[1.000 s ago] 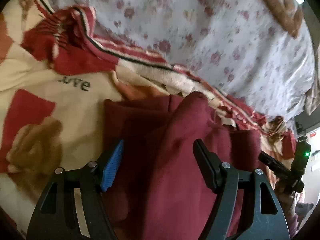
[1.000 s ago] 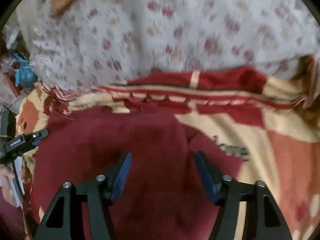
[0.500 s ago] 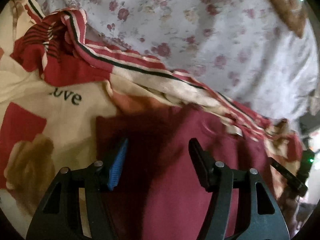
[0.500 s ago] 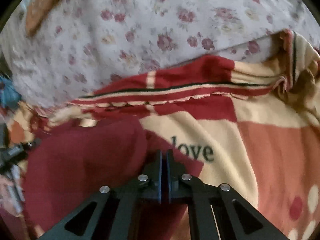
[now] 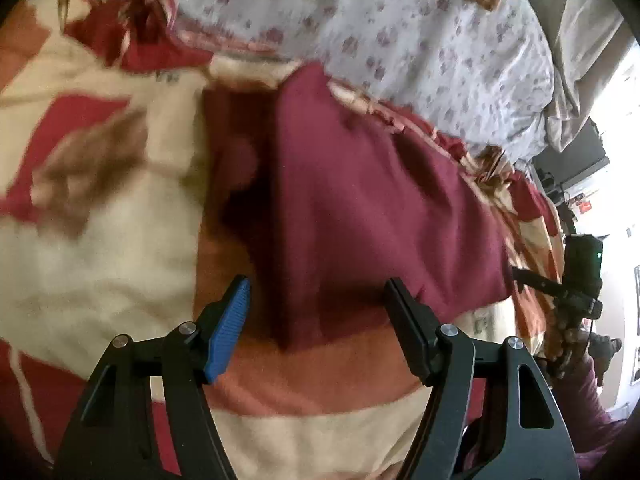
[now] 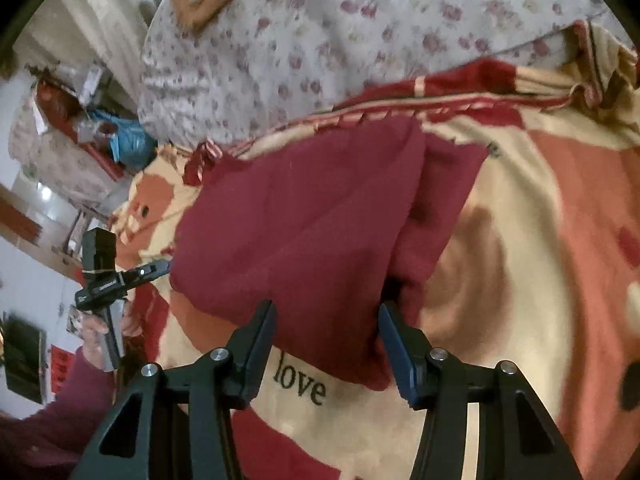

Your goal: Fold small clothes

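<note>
Both grippers tilt steeply down toward the bed, each held over the near edge of one maroon garment (image 5: pixel 380 208) that lies folded on a cream, red and orange blanket (image 5: pixel 100 248). The left gripper (image 5: pixel 318 312) has its jaws spread wide and opening, with the garment's near corner lying below the gap but neither pad pressing on it. The right gripper (image 6: pixel 326 334) stands about half spread, its jaws also opening, with the garment's lower edge in front of the gap and not pinched. In the right wrist view the left gripper appears at the far left, carried in a hand (image 6: pixel 96 336) with a maroon sleeve (image 6: pixel 52 420); in the left wrist view the right gripper (image 5: pixel 576 292) shows at the right edge. There is one garment, two grippers, one blanket and one flowered sheet (image 6: pixel 360 32) beyond it. The garment's long axis runs away from the grippers toward the sheet, with a folded layer lying on top and a darker strip showing along one side. The word "love" (image 6: pixel 300 386) is printed on the blanket just beside the garment's near edge.
</note>
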The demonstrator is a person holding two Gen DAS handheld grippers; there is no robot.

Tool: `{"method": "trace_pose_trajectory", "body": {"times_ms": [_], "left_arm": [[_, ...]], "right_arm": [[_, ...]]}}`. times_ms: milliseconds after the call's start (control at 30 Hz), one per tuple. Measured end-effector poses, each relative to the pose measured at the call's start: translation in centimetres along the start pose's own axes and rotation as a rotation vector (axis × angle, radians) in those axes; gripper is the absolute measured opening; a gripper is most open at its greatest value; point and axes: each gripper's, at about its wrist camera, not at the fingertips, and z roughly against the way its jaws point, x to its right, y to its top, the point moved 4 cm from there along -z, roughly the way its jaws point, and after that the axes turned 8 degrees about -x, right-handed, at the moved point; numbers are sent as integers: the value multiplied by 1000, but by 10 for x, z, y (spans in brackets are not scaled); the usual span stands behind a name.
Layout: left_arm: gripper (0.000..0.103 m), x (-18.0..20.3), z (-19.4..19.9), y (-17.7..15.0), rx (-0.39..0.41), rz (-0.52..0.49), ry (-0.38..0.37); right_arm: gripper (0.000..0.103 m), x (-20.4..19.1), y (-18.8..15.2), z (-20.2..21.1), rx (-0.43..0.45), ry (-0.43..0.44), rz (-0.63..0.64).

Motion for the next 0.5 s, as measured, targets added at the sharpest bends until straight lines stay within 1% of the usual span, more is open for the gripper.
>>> {"method": "trace_pose_trajectory", "body": {"times_ms": [67, 100, 133, 167, 200, 233, 267, 333, 367, 400, 433, 467, 500], "left_arm": [[69, -3, -7, -5, 8, 17, -32], [69, -4, -10, -4, 14, 16, -45], [65, -3, -11, -4, 11, 4, -49], [45, 0, -12, -2, -5, -20, -58], [32, 1, -11, 0, -25, -30, -55], [17, 0, -9, 3, -35, -33, -39], [15, 0, -7, 5, -40, -37, -25], [12, 1, 0, 4, -53, -74, 27], [10, 0, 0, 1, -54, -91, 63], [10, -2, -3, -3, -60, -96, 83], [10, -8, -5, -7, -68, -88, 77], [10, -12, -8, -10, -73, -75, 68], [10, -13, -6, -10, -65, -62, 54]], "right_arm": [[48, 0, -4, -17, 12, -69, 31], [40, 0, -5, -25, 8, -90, 46], [30, -1, -4, -30, 7, -97, 51], [25, -1, -4, -29, 18, -102, 50], [11, -3, -2, -27, 27, -104, 54], [7, -7, -1, -21, 35, -114, 72], [7, -10, -2, -12, 47, -131, 96], [7, -12, -4, 3, 61, -151, 117], [7, -9, -6, 8, 62, -163, 118], [7, -4, -10, 7, 55, -182, 113], [7, 5, -15, 1, 35, -194, 92], [7, 15, -22, -11, -4, -193, 53], [7, 20, -27, -18, -20, -183, 32]]}}
